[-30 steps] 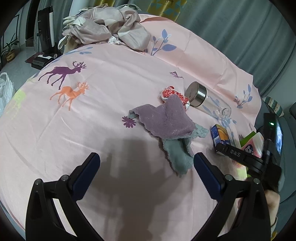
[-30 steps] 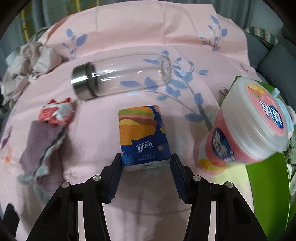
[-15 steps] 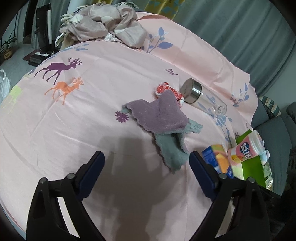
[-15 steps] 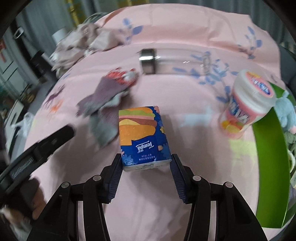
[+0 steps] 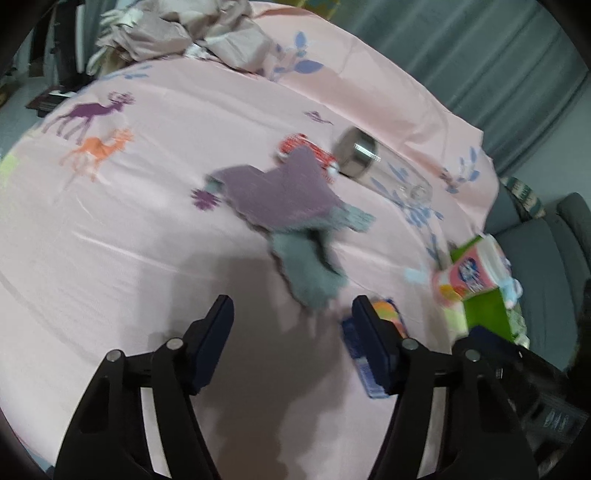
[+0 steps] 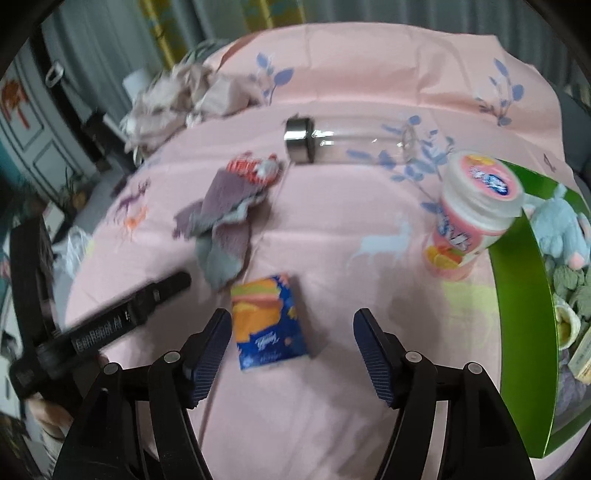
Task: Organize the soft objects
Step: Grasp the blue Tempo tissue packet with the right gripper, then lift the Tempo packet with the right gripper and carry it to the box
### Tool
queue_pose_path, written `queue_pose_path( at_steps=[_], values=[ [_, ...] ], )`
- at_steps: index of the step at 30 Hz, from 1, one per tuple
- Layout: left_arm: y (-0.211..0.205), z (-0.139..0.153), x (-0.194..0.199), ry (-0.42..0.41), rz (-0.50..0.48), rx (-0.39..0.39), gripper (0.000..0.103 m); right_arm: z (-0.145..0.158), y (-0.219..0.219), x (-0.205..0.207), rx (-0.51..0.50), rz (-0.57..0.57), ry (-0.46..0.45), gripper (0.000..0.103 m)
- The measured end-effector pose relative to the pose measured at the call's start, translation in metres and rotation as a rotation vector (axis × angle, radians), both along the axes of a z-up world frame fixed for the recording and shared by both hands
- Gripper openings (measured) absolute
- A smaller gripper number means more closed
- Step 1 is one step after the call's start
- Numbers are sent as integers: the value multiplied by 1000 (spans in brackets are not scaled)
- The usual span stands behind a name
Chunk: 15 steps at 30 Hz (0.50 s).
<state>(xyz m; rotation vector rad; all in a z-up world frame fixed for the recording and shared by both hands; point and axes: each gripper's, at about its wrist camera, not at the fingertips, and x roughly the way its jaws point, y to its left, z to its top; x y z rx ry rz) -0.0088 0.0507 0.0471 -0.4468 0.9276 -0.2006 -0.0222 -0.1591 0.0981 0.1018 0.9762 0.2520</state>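
A purple cloth (image 5: 284, 192) lies over a grey cloth (image 5: 310, 273) in the middle of the pink bedsheet, with a small red-and-white soft item (image 5: 295, 146) at their far edge. My left gripper (image 5: 291, 325) hovers just short of the grey cloth, its jaws closing with nothing between them. In the right wrist view the same cloths (image 6: 221, 206) lie to the left. My right gripper (image 6: 291, 328) is opening. The blue tissue pack (image 6: 266, 321) lies loose on the sheet between its jaws, closer to the left finger.
A glass bottle (image 6: 351, 142) with a steel cap lies on its side at the back. A pink jar (image 6: 469, 221) stands beside a green box (image 6: 517, 295) holding a blue plush toy (image 6: 561, 229). Crumpled beige fabric (image 5: 184, 29) is piled at the far left.
My right gripper carried the tissue pack leftward toward the cloths, then opened and let it go onto the sheet. The left jaws have narrowed.
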Motion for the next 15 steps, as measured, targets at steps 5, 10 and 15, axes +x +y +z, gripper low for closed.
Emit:
queue_pose_path(
  at_steps=[5,10,15],
  values=[
    [-24,-4,-7,21,-103,-37,56,-5,-13,8,139,-7,13,69],
    [-46,-10,-12,40,-181,-39,52,-25,-9,19,145,-6,67,69],
    [-58,-20,-11,60,-213,-48,48,-43,-3,28,178,35,127,62]
  ],
)
